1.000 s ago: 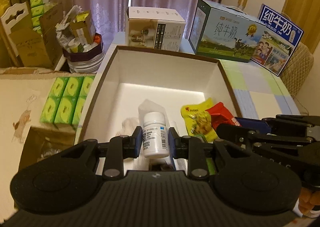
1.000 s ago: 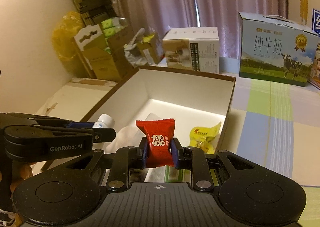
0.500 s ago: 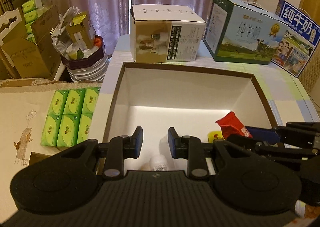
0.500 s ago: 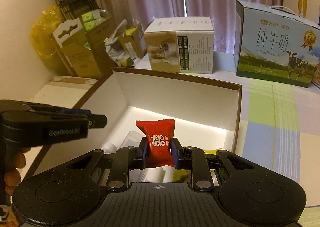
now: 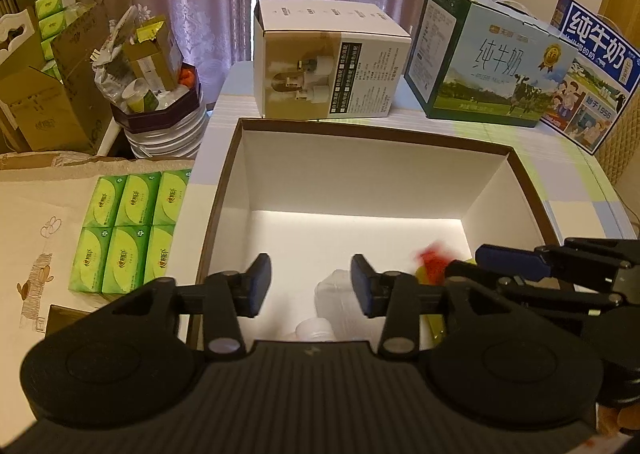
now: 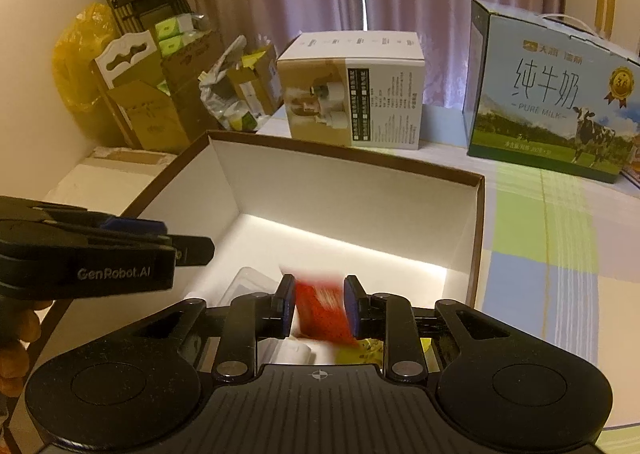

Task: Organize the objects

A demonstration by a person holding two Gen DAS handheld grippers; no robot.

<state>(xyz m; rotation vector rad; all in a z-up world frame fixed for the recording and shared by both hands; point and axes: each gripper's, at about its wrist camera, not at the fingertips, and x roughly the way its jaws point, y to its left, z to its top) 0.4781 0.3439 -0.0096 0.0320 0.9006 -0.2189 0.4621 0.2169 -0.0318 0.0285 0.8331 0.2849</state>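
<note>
A white open box with a brown rim (image 5: 360, 127) (image 6: 344, 151) sits on the table. My left gripper (image 5: 311, 286) is open and empty above the box's near left part. A white pill bottle (image 5: 314, 330) lies in the box below it, beside a clear bag (image 5: 334, 290). My right gripper (image 6: 320, 306) is open above the box; a blurred red candy packet (image 6: 322, 312) sits loose between its fingers, dropping. It shows as a red blur in the left wrist view (image 5: 434, 260). A yellow snack packet (image 6: 362, 350) lies in the box.
A white appliance carton (image 5: 332, 61) and two milk cartons (image 5: 488, 61) (image 5: 592, 73) stand behind the box. Green tissue packs (image 5: 128, 225) lie left of it. Cardboard boxes and a full bin (image 5: 156, 93) stand at the far left. A checked tablecloth (image 6: 552, 254) lies right.
My left gripper let go of the pill bottle, which now lies in the box, and opened wider. My right gripper has just opened and the red candy packet is falling from it.
</note>
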